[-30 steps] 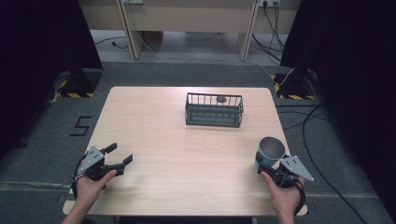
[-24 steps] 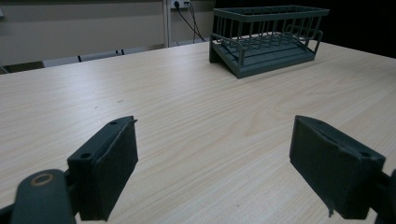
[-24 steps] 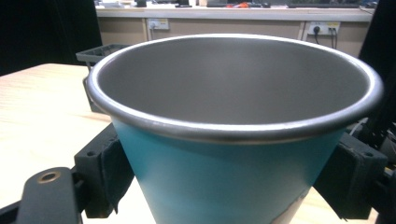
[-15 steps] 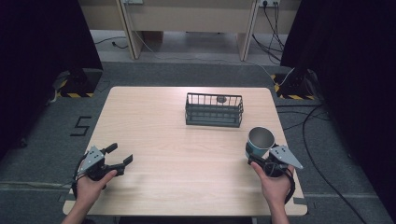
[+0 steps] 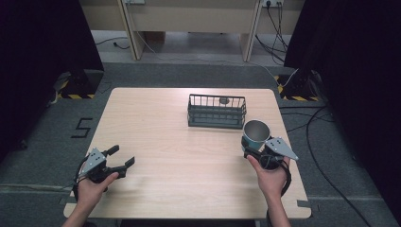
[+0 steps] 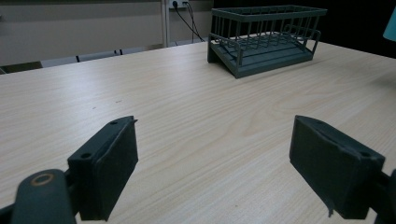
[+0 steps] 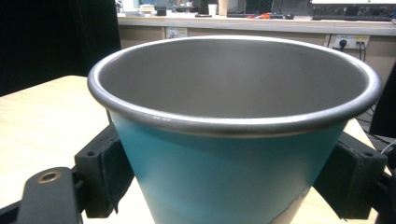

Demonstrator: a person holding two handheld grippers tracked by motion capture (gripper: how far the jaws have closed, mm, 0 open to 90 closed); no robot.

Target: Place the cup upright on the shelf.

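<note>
My right gripper (image 5: 253, 150) pinches the cup (image 7: 233, 140) low on its tapered wall, left gripper (image 5: 119, 158) spread idle; cup may slip downward if tilted.

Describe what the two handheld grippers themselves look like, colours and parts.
Both are black. The left gripper has two blocky black jaws with flat pads and a grey plate on top. The right gripper carries a grey three-cornered plate, with a black cable looping by the hand.

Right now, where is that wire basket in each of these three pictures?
High view: the wire basket sits centre, toward the table's far edge.
Left gripper view: upper right, far across the table.
Right gripper view: not in it; the cup blocks much.
Shared landmark: the table.
</note>
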